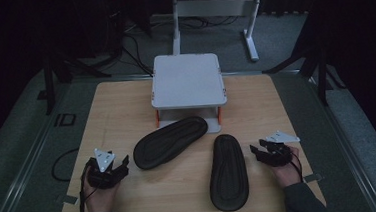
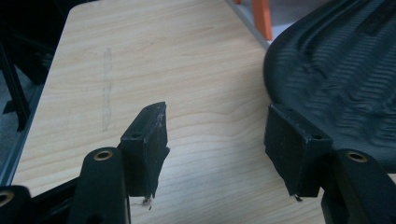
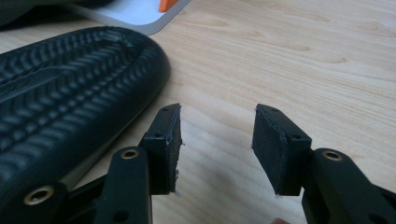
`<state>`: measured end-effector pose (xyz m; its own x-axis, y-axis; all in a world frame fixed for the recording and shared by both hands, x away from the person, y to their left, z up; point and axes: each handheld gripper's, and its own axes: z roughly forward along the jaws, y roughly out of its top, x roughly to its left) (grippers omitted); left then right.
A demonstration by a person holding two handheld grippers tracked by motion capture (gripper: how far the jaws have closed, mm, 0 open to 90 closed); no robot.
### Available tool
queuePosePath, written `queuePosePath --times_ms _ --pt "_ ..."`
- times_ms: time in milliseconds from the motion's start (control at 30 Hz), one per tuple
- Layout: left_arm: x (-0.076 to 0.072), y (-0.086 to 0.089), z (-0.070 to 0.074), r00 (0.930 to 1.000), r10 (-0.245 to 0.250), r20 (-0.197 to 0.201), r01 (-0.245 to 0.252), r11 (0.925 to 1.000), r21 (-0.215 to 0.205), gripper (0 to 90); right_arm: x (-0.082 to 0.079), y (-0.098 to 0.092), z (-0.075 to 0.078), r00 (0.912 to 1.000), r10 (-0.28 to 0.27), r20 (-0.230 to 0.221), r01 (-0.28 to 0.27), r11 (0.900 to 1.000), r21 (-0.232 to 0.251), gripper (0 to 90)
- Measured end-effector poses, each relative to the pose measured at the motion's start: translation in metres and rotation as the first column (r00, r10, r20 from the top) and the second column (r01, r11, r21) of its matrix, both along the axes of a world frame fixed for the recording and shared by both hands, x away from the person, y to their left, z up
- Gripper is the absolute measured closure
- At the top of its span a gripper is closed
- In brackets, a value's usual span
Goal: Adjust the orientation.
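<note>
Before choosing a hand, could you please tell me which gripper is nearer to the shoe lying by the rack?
Left. The left gripper sits just beside that shoe; the right gripper is beyond the other shoe.

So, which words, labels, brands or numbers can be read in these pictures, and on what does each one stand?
"ID": pale marking on the dark floor, left of the table; the reading is uncertain.
Slipper soles: tread ridges, no readable text.
White stand: no text.
</note>
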<state>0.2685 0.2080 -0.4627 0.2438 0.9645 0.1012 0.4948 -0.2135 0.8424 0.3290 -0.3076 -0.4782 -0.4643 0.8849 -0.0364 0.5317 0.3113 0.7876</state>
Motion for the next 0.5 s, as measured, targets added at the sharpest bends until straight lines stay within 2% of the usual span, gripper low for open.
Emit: queuePosePath --times_ms 100,200,400,500 --pt "-0.001 -0.007 0.006 0.9993 -0.036 0.003 0.036 0.9993 -0.013 39.5 -0.005 0.001 0.000 0.9999 0.014 -0.008 -0.014 1.000 -0.006 50.9" --pt "-0.001 -0.014 0.011 0.9982 -0.059 0.010 0.059 0.9982 -0.008 39.5 -0.008 0.001 0.000 0.9994 0.030 -0.015 -0.030 1.000 -0.001 50.4" --pt "0.003 -0.041 0.022 0.9891 -0.145 0.027 0.145 0.9895 -0.003 39.5 -0.017 0.003 -0.002 0.9981 0.054 -0.029 -0.054 0.998 -0.016 49.8" --pt "0.005 -0.054 0.024 0.9823 -0.184 0.033 0.185 0.9828 -0.007 39.5 -0.022 0.005 -0.003 0.9969 0.070 -0.036 -0.071 0.997 -0.027 49.5"
